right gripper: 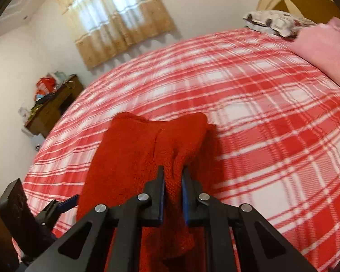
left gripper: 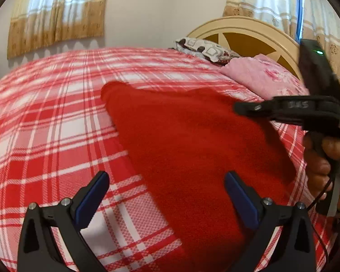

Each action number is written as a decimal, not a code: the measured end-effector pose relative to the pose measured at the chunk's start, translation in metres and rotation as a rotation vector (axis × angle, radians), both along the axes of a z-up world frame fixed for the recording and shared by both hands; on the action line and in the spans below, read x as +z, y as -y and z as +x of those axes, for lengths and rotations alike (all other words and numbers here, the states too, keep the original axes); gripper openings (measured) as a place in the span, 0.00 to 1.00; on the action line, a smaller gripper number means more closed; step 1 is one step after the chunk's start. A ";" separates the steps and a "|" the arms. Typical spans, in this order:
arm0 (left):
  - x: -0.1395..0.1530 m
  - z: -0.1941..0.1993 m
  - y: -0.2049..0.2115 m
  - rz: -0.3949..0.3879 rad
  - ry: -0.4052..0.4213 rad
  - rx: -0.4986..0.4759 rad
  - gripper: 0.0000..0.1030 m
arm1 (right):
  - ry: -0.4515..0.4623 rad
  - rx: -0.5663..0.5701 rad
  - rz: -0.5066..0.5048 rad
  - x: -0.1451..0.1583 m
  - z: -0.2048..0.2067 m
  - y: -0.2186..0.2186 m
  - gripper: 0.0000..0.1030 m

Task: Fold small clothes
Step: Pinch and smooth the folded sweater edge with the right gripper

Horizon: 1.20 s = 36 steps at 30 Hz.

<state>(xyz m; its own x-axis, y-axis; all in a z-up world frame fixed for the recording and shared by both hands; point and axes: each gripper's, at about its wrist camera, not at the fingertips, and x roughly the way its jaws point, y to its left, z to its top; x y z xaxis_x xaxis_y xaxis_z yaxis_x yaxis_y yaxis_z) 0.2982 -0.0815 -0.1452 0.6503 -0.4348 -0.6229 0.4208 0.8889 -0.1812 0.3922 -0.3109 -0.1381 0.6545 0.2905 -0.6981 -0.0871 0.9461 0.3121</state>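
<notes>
our right hand-held gripper pinches the fuzzy red knit garment; the left hand-held gripper gapes wide, empty. the thick fold probably slips if we tug.

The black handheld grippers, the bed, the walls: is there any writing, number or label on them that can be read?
Silvery handwritten marks on the black body of the right gripper, seen from the left wrist view: too blurred to read; possibly digits.
Round embossed marking on the black block of the left gripper, seen from the right wrist view: too dark and blurred to read.
Red knitted garment, red-and-white plaid bedspread, patterned pillow: no text visible.
</notes>
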 end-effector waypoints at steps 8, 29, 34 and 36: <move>-0.008 0.000 0.018 0.081 -0.044 -0.029 1.00 | 0.000 -0.031 -0.030 -0.001 -0.003 0.009 0.43; -0.006 -0.001 0.010 0.045 -0.053 -0.014 1.00 | 0.025 0.262 0.086 0.012 -0.056 -0.023 0.42; -0.008 0.001 0.006 0.018 -0.079 -0.012 1.00 | -0.055 0.250 0.023 -0.027 -0.067 -0.015 0.40; -0.008 0.002 0.007 0.015 -0.084 -0.011 1.00 | -0.069 0.244 0.054 -0.025 -0.069 -0.010 0.40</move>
<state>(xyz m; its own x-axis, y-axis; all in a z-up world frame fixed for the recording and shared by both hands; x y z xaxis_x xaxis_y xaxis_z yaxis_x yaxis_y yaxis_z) 0.2999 -0.0880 -0.1534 0.5908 -0.4315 -0.6818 0.4143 0.8873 -0.2025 0.3228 -0.3009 -0.1635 0.5115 0.4719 -0.7181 -0.2877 0.8815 0.3744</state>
